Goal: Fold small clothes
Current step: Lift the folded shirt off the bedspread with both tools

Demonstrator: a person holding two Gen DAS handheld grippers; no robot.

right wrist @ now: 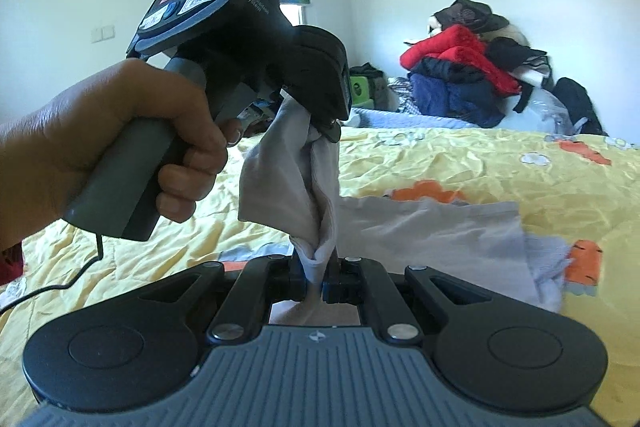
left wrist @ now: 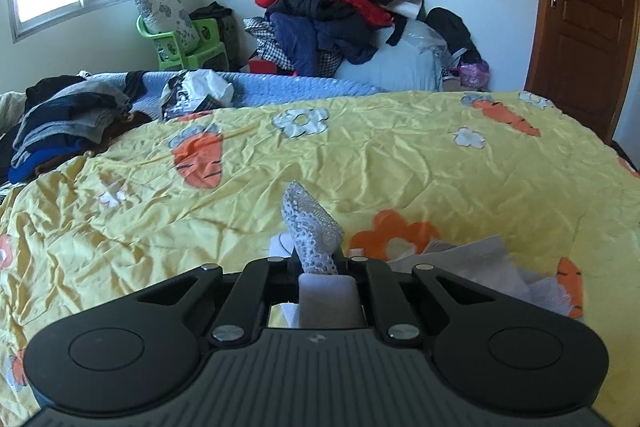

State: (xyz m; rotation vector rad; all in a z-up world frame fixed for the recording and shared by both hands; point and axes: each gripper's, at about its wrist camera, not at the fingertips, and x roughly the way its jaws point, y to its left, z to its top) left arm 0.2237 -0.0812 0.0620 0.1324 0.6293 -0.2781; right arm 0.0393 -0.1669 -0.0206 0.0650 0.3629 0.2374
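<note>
A small light grey garment (right wrist: 288, 183) with a white lace edge (left wrist: 310, 227) is held up between both grippers above the yellow carrot-print bedspread (left wrist: 360, 163). My left gripper (left wrist: 318, 263) is shut on the lace edge; in the right wrist view it (right wrist: 320, 123) hangs above, pinching the top of the cloth. My right gripper (right wrist: 318, 267) is shut on the lower bunch of the same garment. The rest of the garment (right wrist: 440, 239) trails flat to the right on the bed, also seen in the left wrist view (left wrist: 472, 259).
A stack of folded dark clothes (left wrist: 60, 123) lies at the bed's far left. A big heap of jackets (left wrist: 332, 15) sits behind the bed by the wall. A green chair (left wrist: 188, 47) stands under the window. A wooden door (left wrist: 584, 11) is at right.
</note>
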